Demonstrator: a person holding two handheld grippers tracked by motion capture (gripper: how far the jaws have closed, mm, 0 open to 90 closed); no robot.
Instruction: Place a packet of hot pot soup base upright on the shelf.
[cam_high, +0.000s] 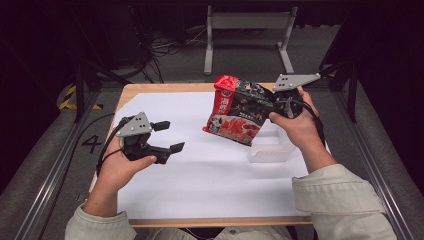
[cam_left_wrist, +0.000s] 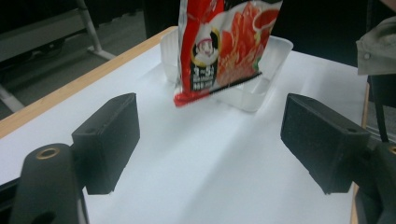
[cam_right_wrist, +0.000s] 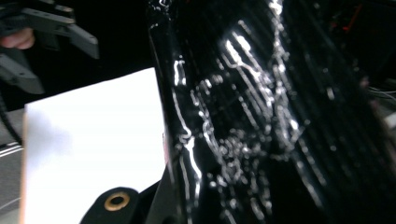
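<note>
A red and black food packet hangs tilted in the air over the right middle of the table, with my right gripper shut on its right edge. In the left gripper view the packet hangs in front of a clear plastic tub. Its glossy black side is close up in the right gripper view. The tub stands on the white sheet just under and behind the packet. My left gripper is held low at the left, open, with nothing between its jaws.
A white sheet covers the wooden table top. Beyond the far edge stands a grey metal frame beside floor cables. Aluminium rails run along both sides. The left gripper's fingers appear at the upper left of the right gripper view.
</note>
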